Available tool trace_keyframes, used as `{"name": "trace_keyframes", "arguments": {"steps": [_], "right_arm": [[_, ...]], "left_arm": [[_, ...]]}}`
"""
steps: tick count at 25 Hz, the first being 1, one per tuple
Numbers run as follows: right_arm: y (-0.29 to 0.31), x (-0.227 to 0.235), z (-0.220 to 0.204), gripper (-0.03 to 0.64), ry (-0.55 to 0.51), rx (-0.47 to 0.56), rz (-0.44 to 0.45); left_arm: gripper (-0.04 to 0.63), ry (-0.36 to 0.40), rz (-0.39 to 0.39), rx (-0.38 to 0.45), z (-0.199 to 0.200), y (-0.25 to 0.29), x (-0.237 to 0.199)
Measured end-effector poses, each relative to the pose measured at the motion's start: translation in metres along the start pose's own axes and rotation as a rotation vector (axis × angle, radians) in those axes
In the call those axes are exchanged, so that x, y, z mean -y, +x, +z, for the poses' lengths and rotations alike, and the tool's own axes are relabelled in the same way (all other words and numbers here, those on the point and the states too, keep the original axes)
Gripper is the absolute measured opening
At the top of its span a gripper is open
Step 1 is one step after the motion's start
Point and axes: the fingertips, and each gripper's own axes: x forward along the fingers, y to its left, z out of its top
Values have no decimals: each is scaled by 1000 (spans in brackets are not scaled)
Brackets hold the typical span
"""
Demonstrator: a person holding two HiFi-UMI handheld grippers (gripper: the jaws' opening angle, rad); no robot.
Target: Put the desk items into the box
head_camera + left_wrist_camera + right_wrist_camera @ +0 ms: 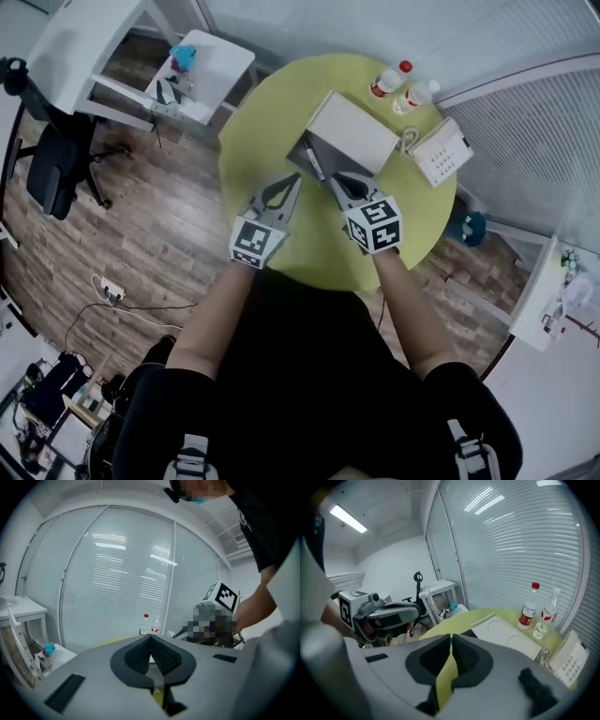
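Box contents hidden; slim dark item at its near edge, perhaps pen, too small.

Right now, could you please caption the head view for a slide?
Left claw and right claw, shut, poised over a yellow-green table with a white box, two bottles and a phone.

White box flat on green table; white telephone just beside; red-capped bottle, clear bottle near.

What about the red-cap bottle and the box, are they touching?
Apart. The head view shows a strip of bare yellow table between the red-cap bottle and the box.
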Motion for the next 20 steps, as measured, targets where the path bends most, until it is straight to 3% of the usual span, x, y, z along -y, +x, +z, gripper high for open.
{"name": "trace_keyframes", "arguments": {"steps": [11,20], "right_arm": [[-132,-41,77,17,-167,423,80],[-185,-51,107,17,-196,552,118]], "left_arm": [[6,70,-57,44,84,-19,76],[6,107,-109,92,147,-18,112]]}}
